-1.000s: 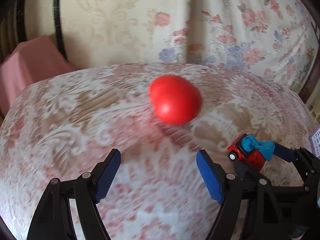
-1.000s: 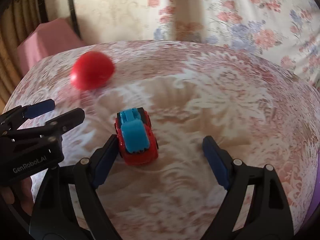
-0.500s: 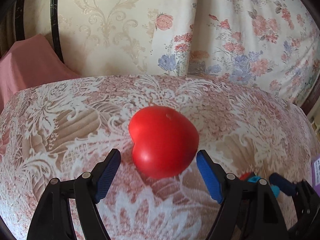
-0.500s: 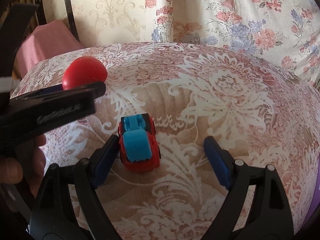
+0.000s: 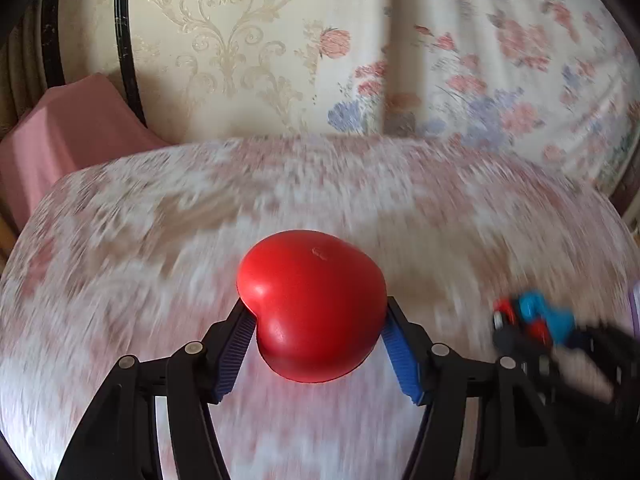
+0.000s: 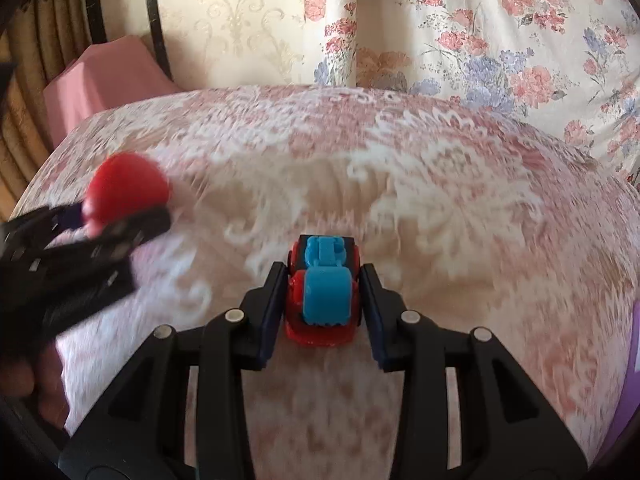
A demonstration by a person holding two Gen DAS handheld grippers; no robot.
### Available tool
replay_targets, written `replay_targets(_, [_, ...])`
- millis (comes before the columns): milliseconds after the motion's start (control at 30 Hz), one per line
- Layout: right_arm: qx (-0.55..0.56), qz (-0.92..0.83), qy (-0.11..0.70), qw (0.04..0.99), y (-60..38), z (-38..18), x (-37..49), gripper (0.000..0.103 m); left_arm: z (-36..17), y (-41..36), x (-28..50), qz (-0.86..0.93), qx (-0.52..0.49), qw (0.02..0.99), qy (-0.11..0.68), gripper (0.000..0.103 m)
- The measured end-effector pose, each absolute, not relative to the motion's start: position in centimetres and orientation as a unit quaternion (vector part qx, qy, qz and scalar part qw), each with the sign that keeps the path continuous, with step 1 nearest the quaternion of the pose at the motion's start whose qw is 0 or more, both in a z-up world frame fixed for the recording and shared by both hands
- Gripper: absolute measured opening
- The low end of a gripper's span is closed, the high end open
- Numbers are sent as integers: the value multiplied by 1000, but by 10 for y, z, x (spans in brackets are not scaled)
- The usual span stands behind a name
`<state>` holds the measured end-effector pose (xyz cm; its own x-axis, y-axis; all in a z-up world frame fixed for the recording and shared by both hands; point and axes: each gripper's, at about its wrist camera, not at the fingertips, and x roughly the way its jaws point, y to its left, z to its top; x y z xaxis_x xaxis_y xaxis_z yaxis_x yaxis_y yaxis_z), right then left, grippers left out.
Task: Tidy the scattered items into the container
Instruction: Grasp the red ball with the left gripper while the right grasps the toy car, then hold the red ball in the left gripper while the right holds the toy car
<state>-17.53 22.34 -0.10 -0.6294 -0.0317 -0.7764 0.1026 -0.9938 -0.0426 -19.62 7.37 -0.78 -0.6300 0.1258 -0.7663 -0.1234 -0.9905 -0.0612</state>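
A red heart-shaped toy sits between the blue pads of my left gripper, which is shut on it above the patterned cloth. The toy also shows blurred in the right wrist view, at the left. A red toy car with a blue top is clamped between the pads of my right gripper. The car also shows blurred in the left wrist view, at the right. No container is clearly in view.
The patterned pink and white cloth covers the surface. A pink cloth-covered block stands at the back left. A floral curtain hangs behind. A purple edge shows at the far right.
Both grippers have closed: the left on the red heart toy, the right on the toy car. Both views are now blurred by motion.
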Motion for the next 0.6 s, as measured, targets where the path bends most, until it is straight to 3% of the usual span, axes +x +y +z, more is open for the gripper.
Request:
replay_targets(267, [423,-905,32,27,225,-3,-98,40,-10,70,-97,905,-418,78,1,63])
replay_targets(600, [423,-905,34,24,225,-4,-94,41,-14,75,-94,903,-426,65,5,67])
